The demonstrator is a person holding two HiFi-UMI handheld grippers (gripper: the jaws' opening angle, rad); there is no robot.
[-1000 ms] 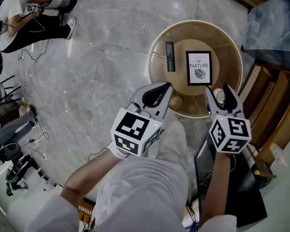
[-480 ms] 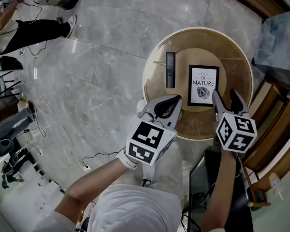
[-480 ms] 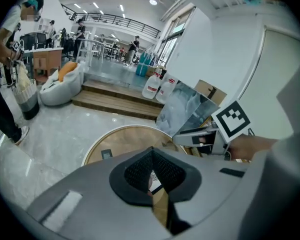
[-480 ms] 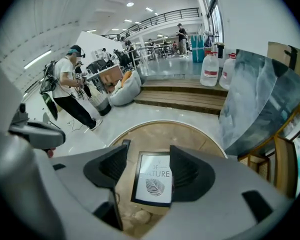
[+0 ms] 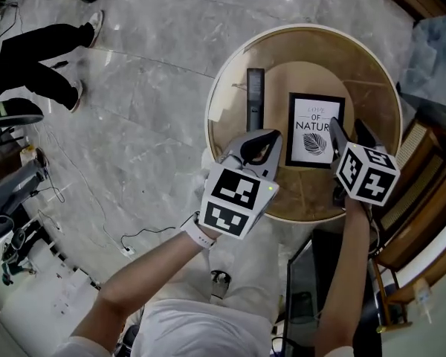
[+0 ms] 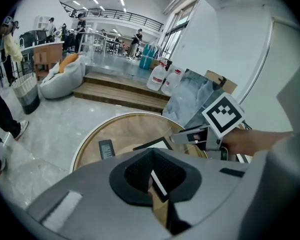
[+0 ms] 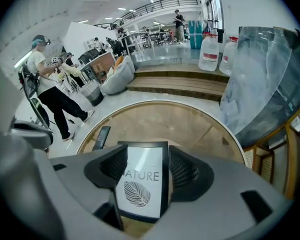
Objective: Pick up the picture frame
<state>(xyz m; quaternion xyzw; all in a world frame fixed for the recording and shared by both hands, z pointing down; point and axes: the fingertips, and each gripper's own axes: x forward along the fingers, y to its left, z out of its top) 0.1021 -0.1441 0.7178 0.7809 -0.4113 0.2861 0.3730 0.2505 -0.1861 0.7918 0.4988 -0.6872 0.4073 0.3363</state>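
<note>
Overhanging picture frame, right hand-held gripper

An open office hall (marble floor, mezzanine railing, beanbag, water jugs).

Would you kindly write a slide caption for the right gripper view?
Open right hand-held gripper aimed at the picture frame lying on the round table.
</note>
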